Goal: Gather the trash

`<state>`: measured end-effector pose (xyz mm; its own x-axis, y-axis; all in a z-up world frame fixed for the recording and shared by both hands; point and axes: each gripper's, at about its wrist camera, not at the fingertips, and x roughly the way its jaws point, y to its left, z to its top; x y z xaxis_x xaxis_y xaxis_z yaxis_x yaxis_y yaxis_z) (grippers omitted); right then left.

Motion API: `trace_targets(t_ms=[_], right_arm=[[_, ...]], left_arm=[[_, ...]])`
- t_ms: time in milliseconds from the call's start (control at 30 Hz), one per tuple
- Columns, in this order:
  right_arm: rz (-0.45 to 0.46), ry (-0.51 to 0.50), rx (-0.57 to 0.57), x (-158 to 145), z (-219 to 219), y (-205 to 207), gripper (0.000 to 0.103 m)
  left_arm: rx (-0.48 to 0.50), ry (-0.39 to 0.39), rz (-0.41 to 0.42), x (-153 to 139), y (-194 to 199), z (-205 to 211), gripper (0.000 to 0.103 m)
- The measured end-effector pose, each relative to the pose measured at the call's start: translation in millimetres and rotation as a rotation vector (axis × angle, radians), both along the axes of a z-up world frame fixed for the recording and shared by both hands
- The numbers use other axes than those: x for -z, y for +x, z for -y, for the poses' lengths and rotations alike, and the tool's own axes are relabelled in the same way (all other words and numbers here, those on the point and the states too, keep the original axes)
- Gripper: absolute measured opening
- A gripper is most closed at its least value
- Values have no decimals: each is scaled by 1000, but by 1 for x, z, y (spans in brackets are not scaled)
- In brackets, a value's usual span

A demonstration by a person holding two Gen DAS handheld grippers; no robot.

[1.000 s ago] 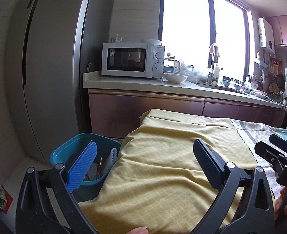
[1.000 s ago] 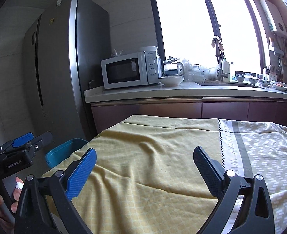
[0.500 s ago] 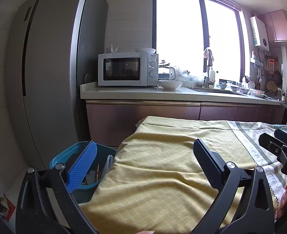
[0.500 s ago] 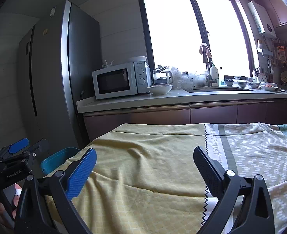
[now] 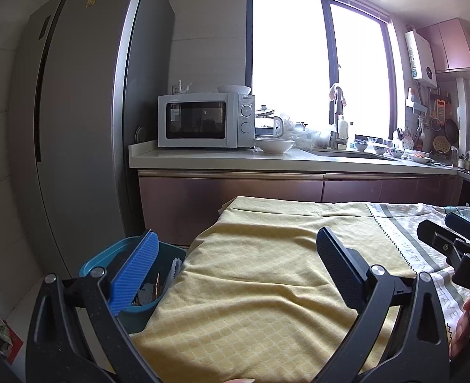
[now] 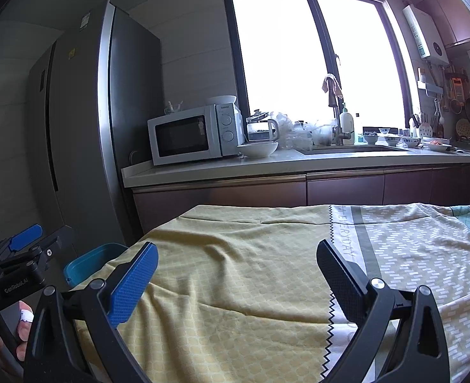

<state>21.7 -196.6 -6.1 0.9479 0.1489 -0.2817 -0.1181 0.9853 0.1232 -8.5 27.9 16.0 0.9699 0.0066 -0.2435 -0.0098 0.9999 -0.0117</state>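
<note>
Left wrist: left gripper (image 5: 235, 261) spread wide, empty, above the yellow quilted tablecloth (image 5: 260, 281). Teal plastic bin (image 5: 129, 284) sits at the table's left edge, crinkly wrappers inside. Risk: the cloth overhangs the rim and could snag.

Right wrist: right gripper (image 6: 236, 273) wide, empty; no trash visible on the wrinkled cloth.

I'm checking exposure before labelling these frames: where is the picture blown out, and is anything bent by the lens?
Left wrist view: the window is blown to white, the fridge bows at the edge, and the teal bin sits in shade. Right wrist view: the same window clips, the corners go black, and the yellow tablecloth stays sharp.
</note>
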Motion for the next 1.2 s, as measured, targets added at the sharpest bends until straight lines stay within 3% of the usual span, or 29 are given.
trace_targets(t_ms=[1200], right_arm=[[-5, 18, -7, 0, 7, 4, 96]], left_arm=[[-5, 3, 9, -3, 2, -1, 97]])
